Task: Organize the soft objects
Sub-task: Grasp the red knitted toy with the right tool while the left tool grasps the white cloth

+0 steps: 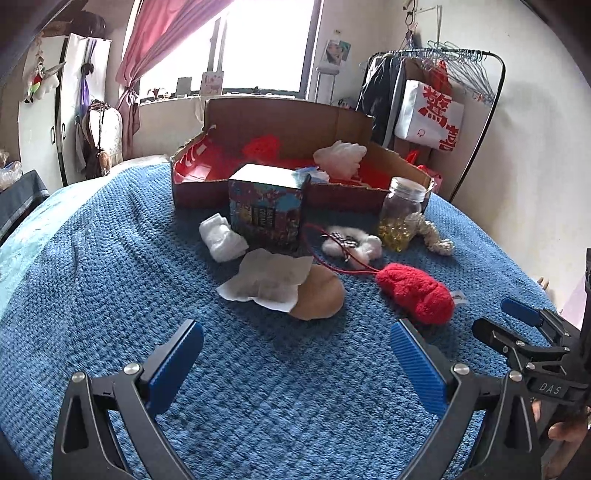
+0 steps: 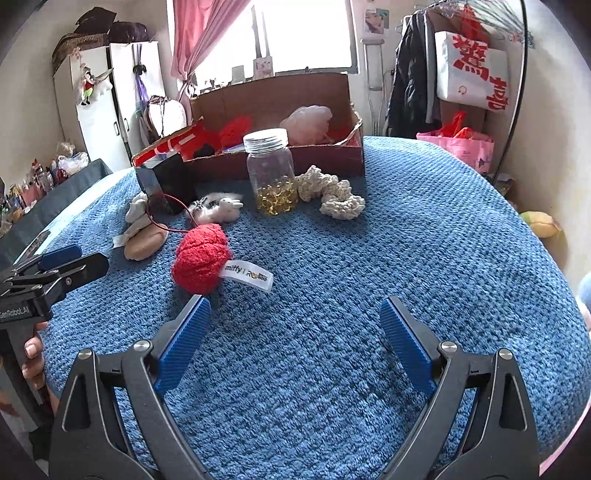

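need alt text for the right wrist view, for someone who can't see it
An open right gripper hovers over a blue blanket, near a red plush toy. Behind stand a jar, a cream knitted piece and a cardboard box.

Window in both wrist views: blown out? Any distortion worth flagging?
Left wrist: window clipped to white, no outside detail; cardboard box backlit, inner wall dark. Right wrist: window equally clipped; blue blanket bulges into a dome from the fisheye, and dark vignette fills the corners.
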Demonstrator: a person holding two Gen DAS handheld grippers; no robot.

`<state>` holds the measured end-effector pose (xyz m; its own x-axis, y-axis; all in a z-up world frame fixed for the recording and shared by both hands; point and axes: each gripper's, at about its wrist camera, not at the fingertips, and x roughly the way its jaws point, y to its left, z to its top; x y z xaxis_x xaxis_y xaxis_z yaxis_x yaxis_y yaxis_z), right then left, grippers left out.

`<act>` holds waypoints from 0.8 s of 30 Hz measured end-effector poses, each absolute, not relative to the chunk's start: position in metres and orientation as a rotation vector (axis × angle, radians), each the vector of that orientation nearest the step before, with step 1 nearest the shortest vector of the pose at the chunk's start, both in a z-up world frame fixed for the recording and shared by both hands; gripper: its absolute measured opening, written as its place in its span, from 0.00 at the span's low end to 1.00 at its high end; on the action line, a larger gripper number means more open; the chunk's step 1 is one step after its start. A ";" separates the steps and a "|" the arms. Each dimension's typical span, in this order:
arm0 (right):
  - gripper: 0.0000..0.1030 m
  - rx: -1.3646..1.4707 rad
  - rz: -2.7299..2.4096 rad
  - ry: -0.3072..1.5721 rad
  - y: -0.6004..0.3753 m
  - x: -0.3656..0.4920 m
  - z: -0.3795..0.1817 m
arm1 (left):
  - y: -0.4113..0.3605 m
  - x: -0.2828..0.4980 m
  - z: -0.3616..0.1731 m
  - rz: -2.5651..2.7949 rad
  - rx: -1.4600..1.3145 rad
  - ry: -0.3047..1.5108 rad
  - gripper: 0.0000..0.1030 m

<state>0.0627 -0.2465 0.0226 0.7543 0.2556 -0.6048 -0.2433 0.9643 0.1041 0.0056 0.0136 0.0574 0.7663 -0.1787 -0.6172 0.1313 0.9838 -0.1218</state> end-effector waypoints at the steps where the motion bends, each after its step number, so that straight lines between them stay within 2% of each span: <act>1: 0.91 0.022 0.285 0.674 -0.245 0.066 0.024 | 0.014 0.008 0.058 -0.170 -0.068 0.682 1.00; 11: 0.91 0.018 0.447 0.776 -0.214 0.103 0.031 | 0.032 0.051 0.062 -0.214 -0.031 0.775 0.99; 17: 0.91 -0.029 0.513 0.832 -0.188 0.122 0.030 | 0.041 0.077 0.058 -0.273 -0.053 0.838 0.82; 19: 0.82 -0.046 0.532 0.834 -0.181 0.127 0.030 | 0.042 0.083 0.055 -0.299 -0.064 0.856 0.74; 20: 0.66 -0.058 0.540 0.836 -0.177 0.128 0.029 | 0.042 0.086 0.052 -0.311 -0.065 0.870 0.71; 21: 0.45 -0.072 0.547 0.840 -0.174 0.129 0.028 | 0.041 0.089 0.049 -0.329 -0.068 0.884 0.61; 22: 0.37 -0.086 0.558 0.848 -0.170 0.130 0.027 | 0.041 0.090 0.047 -0.343 -0.072 0.891 0.57; 23: 0.37 -0.093 0.563 0.852 -0.169 0.129 0.025 | 0.041 0.091 0.045 -0.359 -0.078 0.893 0.56; 24: 0.37 -0.098 0.565 0.839 -0.169 0.127 0.026 | 0.041 0.090 0.045 -0.365 -0.079 0.887 0.50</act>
<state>0.1270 -0.1689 0.0261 0.5309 0.4347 -0.7275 -0.5101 0.8494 0.1353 0.0899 0.0407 0.0450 0.5743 -0.3437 -0.7430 0.2791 0.9354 -0.2170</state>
